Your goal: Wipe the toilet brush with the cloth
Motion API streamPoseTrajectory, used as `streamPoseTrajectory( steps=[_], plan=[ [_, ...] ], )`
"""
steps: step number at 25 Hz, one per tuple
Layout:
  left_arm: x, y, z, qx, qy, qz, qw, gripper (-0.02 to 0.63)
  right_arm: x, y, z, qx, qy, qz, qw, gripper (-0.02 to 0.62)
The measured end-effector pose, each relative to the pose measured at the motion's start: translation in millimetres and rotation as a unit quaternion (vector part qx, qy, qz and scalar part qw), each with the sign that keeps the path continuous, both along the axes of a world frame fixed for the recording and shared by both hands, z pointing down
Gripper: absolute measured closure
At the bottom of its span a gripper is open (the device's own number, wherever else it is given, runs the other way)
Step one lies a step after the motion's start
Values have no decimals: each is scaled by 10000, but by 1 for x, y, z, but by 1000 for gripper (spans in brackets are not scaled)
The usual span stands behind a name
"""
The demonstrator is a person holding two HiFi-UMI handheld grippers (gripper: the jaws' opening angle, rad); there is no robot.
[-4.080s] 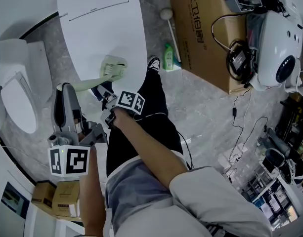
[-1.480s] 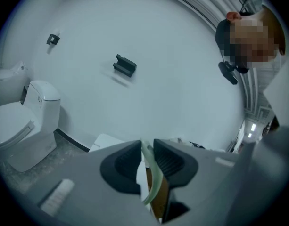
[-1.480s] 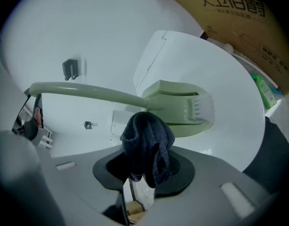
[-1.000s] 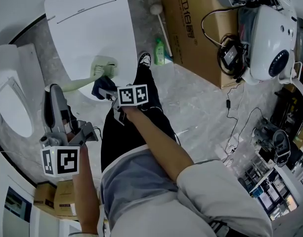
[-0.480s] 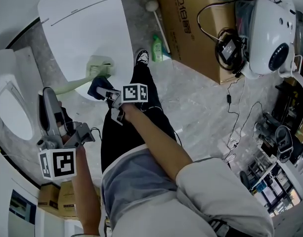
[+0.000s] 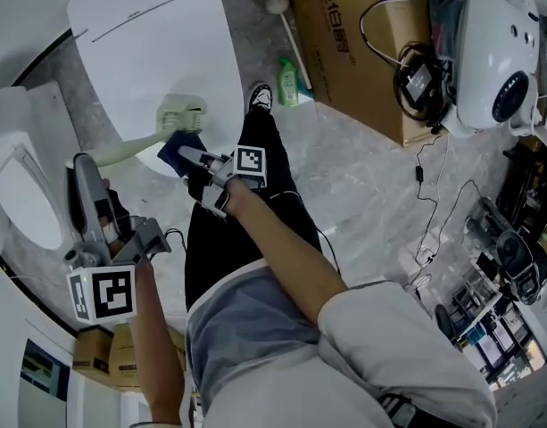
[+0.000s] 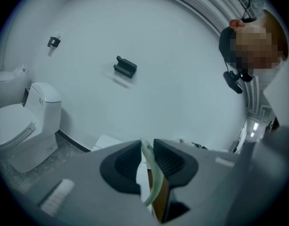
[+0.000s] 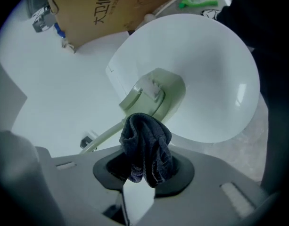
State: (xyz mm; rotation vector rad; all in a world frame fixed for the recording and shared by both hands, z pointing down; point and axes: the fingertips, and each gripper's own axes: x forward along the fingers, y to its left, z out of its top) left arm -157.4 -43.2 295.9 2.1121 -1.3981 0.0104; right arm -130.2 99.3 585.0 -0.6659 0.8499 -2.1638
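Observation:
The pale green toilet brush has its flat head [image 6: 183,114] over the white lid, and its thin handle [image 6: 130,149] runs down-left into my left gripper [image 6: 86,169]. In the left gripper view that gripper [image 7: 146,147] is shut on the green handle [image 7: 149,180]. My right gripper [image 6: 191,157] is shut on a dark blue cloth [image 6: 176,145]. The cloth lies against the handle just below the head. In the right gripper view the bunched cloth [image 8: 145,147] hangs from the gripper [image 8: 144,166], right under the brush head [image 8: 153,91].
A large white oval lid [image 6: 157,52] lies behind the brush and a toilet [image 6: 23,194] stands at the left. A cardboard box [image 6: 362,43], a green bottle [image 6: 289,80], a white-tipped stick [image 6: 286,25], a white machine [image 6: 496,52] and floor cables [image 6: 425,203] are to the right.
My right gripper has carried the cloth up along the handle, closer to the brush head. The left gripper keeps its hold on the handle, almost in place.

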Motion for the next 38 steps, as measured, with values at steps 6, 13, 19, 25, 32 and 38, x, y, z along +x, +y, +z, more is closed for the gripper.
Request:
streamPoseTrajectory(
  steps=[6, 13, 19, 25, 32, 38],
  plan=[
    [0, 0, 1, 23, -10, 42, 10000, 606, 3, 0, 2, -97, -439, 325, 9985, 489],
    [-1, 1, 2, 4, -65, 56, 10000, 606, 10, 4, 7, -201, -508, 521, 9971, 488],
    [-5, -1, 1, 0, -172, 55, 9998, 606, 18, 7, 13, -344, -506, 779, 9951, 488],
    [-6, 0, 0, 23, -192, 16, 9998, 606, 21, 10, 21, -488, -468, 756, 9948, 488],
    [-2, 0, 1, 48, 13, 50, 10000, 606, 37, 26, 47, -971, 231, 427, 9941, 491],
    [-3, -1, 0, 40, -64, 44, 10000, 606, 49, 22, 56, -641, 1563, -934, 9812, 491]
  ],
)
